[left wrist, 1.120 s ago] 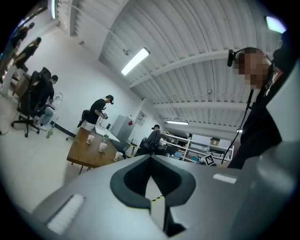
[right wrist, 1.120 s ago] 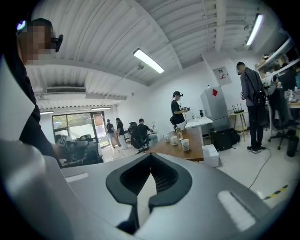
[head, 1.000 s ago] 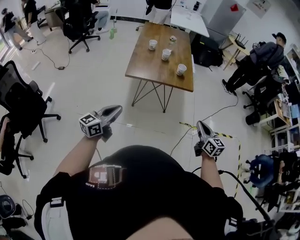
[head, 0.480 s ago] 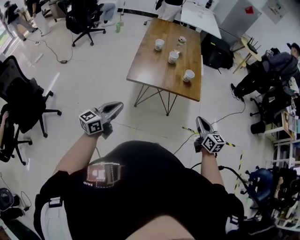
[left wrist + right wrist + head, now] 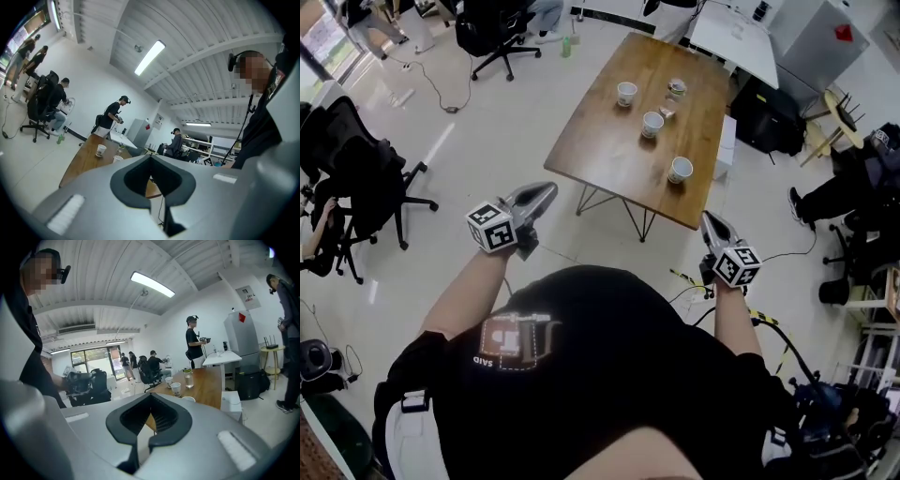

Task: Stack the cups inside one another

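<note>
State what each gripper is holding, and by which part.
Nothing is held: the left gripper and the right gripper are shut and empty; the cups stand on the table.

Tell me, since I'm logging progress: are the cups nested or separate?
Separate: the far cup, the middle cup and the near cup each stand upright, apart, on the wooden table.

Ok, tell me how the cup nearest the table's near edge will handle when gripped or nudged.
That paper cup looks thin-walled, so it is probably very light and easily crushed. It stands upright on the smooth wooden table, so a nudge would likely slide or tip it.
</note>
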